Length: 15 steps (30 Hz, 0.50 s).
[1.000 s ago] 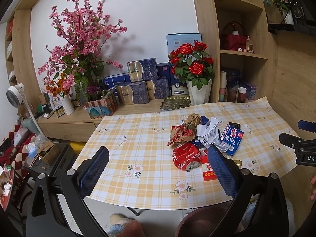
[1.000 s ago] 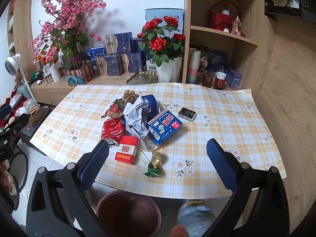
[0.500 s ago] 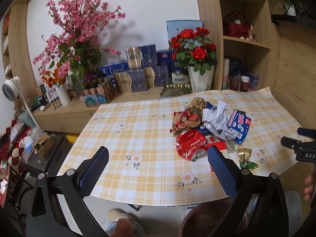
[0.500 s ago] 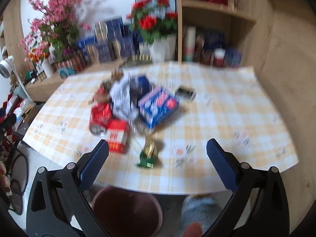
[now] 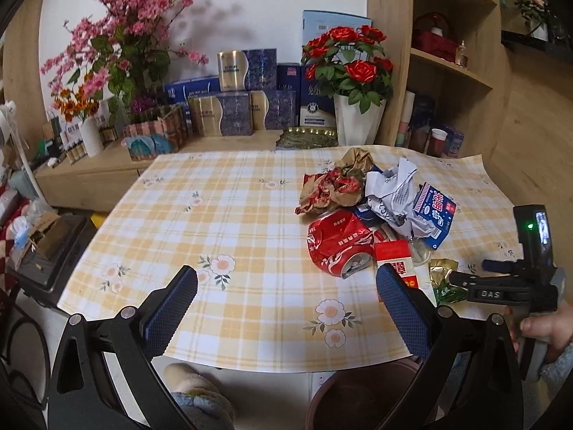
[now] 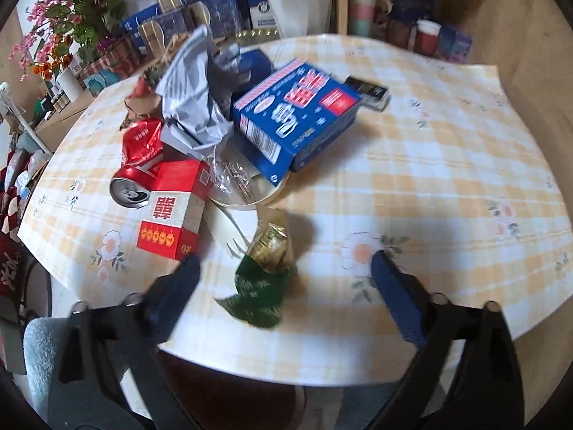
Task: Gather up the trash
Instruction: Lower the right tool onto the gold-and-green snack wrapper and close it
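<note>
A heap of trash lies on the checked tablecloth (image 5: 229,215): a crushed red can (image 5: 338,247) (image 6: 138,165), a red and white carton (image 6: 172,211) (image 5: 395,261), crumpled white paper (image 6: 193,107) (image 5: 390,193), a blue box (image 6: 297,114) (image 5: 435,211), brown and red wrappers (image 5: 333,186). A green and gold foil wrapper (image 6: 266,268) (image 5: 444,276) lies nearest the front edge. My right gripper (image 6: 283,268) hangs over it with its jaws wide and closing, the wrapper between them, untouched. My left gripper (image 5: 286,286) is open over bare cloth left of the can.
A dark reddish bin (image 5: 361,394) (image 6: 250,387) stands on the floor under the table's front edge. A small black box (image 6: 369,91) lies behind the blue box. Vases of flowers (image 5: 354,82), gift boxes and shelves crowd the far side. A person's hand (image 5: 544,326) holds the right gripper's handle.
Both grippers have sunk toward the table. The right one has tipped down and come close over the green and gold wrapper, its jaws a little narrower. The left one neared the can.
</note>
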### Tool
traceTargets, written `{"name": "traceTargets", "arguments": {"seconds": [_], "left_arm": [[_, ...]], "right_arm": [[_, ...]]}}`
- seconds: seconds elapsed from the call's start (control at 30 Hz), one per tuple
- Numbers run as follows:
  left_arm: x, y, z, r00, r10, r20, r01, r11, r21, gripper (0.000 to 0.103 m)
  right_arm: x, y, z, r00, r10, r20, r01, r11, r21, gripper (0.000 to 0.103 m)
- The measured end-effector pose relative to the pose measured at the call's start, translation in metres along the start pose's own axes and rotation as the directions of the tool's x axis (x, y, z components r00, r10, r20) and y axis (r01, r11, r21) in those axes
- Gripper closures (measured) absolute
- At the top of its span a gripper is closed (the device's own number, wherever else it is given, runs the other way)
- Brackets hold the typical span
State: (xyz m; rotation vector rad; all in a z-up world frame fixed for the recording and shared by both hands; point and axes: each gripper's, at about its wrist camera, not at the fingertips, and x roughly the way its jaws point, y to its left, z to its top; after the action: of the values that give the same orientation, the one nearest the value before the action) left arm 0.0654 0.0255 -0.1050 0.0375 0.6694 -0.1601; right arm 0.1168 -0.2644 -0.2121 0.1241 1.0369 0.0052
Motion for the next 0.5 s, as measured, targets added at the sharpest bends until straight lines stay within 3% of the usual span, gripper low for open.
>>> {"name": "traceTargets", "arguments": {"seconds": [0.27,0.37,0.5], "left_arm": [[0.021,-0.009,-0.004,1.0,0.01,-0.026,-0.008,0.999,0.053,0.005],[0.027,-0.011,-0.005,0.999,-0.012,-0.044,0.014,0.999,0.04,0.006],[0.035,-0.016,-0.004,0.995,-0.07,-0.076,0.07,0.998,0.0,0.014]], "right_arm": [[0.042,-0.002,0.005,0.995,0.036,-0.091,-0.028,0.996,0.088,0.038],[0.043,0.001,0.004,0.996,0.039,-0.082,-0.034,0.997,0.071,0.06],[0.037,0.002,0.005,0.997,0.055,-0.051,-0.052,0.997,0.05,0.071]]}}
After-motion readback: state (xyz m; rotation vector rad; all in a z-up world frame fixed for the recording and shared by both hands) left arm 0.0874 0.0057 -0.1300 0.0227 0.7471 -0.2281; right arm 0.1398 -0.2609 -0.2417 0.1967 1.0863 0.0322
